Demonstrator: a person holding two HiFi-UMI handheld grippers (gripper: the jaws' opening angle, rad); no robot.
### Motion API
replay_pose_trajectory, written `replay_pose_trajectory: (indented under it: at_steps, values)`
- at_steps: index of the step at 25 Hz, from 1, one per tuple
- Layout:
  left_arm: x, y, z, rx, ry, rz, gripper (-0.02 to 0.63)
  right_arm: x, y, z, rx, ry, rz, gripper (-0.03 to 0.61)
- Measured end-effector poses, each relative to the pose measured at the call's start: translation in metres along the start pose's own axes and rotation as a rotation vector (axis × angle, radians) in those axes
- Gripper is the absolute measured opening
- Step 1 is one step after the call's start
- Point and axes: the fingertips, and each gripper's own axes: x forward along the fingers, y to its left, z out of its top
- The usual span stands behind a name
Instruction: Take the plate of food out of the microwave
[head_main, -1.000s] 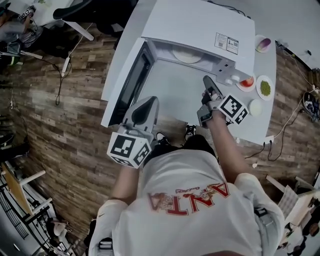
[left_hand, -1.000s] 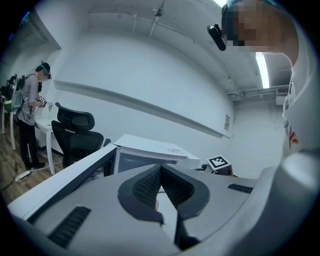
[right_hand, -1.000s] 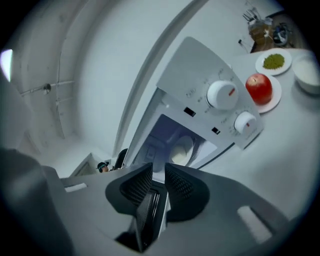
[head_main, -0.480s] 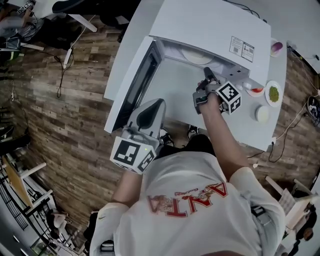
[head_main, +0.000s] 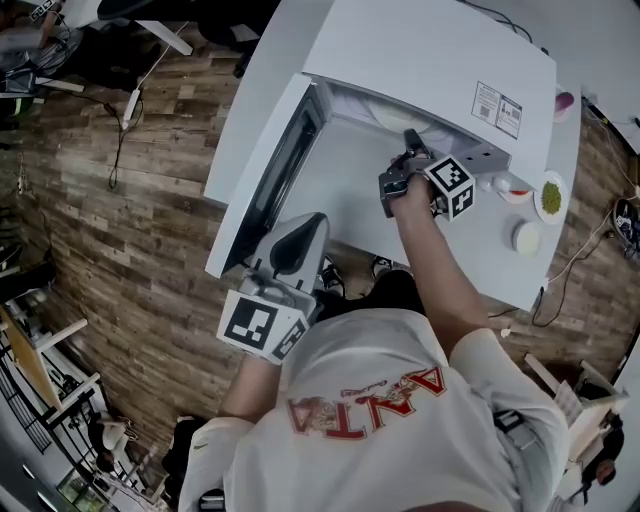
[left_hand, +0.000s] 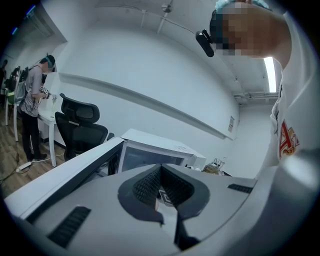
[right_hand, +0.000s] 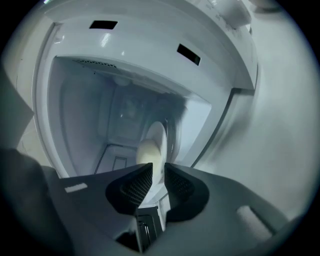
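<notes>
White plastic is nearly all we see. The microwave (head_main: 430, 60) stands with its door (head_main: 265, 170) swung wide. The plate (right_hand: 159, 142) sits inside the microwave's cavity with a pale round piece of food (right_hand: 146, 152) on it.

Our right gripper (right_hand: 157, 170) is at the microwave's mouth, its jaws only a narrow slit apart. The plate's rim lines up with that slit but, as far as we can see, is not pinched. Our left gripper (left_hand: 160, 170) hangs in front of the microwave's door, jaws closed tip to tip on nothing.

We judge the slit to be the risk: it looks barely wider than the rim, so a slightly off approach would shove the plate deeper instead of catching it. A pinch on the rim alone could also let the plate sag and the food roll off.

We count one microwave, one plate, one piece of food and two grippers. Four small dishes (head_main: 551, 195) sit on the bench (head_main: 500, 260) to the microwave's right.
</notes>
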Motion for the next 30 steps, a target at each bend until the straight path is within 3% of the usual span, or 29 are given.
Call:
replay_pose_trajectory:
  at_steps: [16,30]
  values:
    - [-0.002,-0.003,-0.010,-0.015,0.021,-0.005,0.006,0.012,-0.008,-0.003,-0.007,0.014,-0.021,0.029]
    - [-0.001,-0.009,-0.009,-0.015,0.021,-0.031,0.006,-0.012,-0.014,-0.001,0.006,0.031,-0.017,0.025]
